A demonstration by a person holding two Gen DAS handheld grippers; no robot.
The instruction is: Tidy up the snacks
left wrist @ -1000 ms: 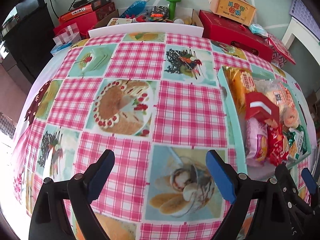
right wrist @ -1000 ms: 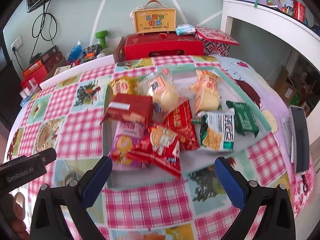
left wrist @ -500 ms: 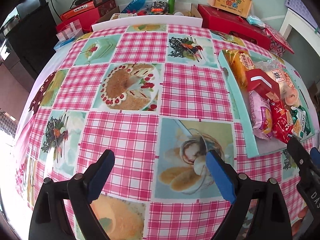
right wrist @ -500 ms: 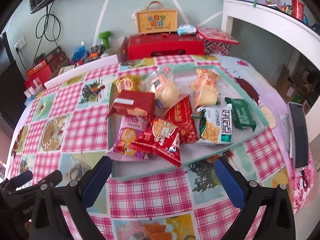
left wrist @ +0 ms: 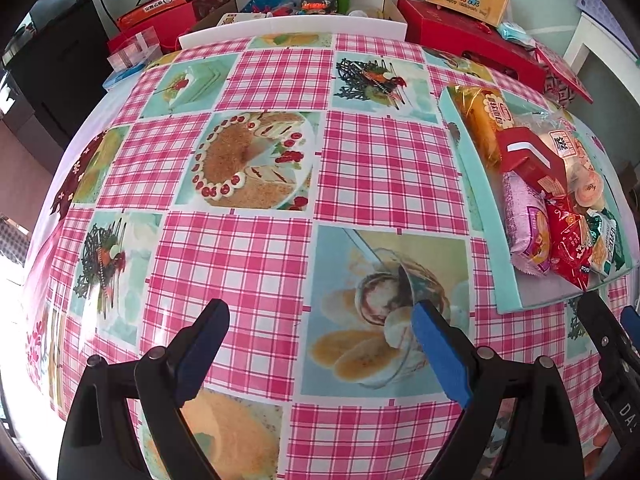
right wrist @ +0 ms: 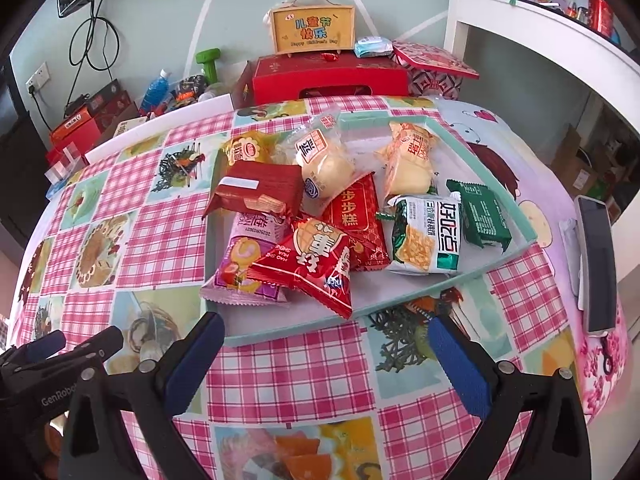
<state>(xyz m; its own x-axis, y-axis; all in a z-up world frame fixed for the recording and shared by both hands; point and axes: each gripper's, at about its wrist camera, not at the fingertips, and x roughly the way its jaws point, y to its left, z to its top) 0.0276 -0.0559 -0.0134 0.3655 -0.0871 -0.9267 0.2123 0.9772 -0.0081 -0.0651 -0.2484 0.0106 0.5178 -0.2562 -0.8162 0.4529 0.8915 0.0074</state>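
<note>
Hand-held gripper on my right [right wrist: 326,354] hung wide open and empty just short of the tray's [right wrist: 496,258] near rim, and my left hand-held gripper [left wrist: 320,344] stood equally wide and empty over bare tabletop [left wrist: 248,264], well to the left of the tray.

All the snacks [right wrist: 340,208] lay inside the tray, but in a loose heap rather than rows. A red pack [right wrist: 316,264] sat on top at the front, its corner poking toward the rim, half covering a pink pack [right wrist: 236,264] that jutted over the tray's left edge. Behind them a dark red wafer pack [right wrist: 256,192] leaned across others, two pale bun packs [right wrist: 324,164] lay at the back, and a white pack [right wrist: 428,236] overlapped a green one [right wrist: 480,212] on the right.

That would fit either a pile waiting to be sorted or one just gathered into the tray; I could not tell which.

What worried me was the overlap. Closing on the top red pack could pinch the pink one's edge too and drag both out. The film looked slick and puffy, so a grip on a sealed corner might slip. A low approach could catch the rim and shove the light tray across the cloth. A phone [right wrist: 596,260] lay near the table's right edge, within reach of a careless swing.
</note>
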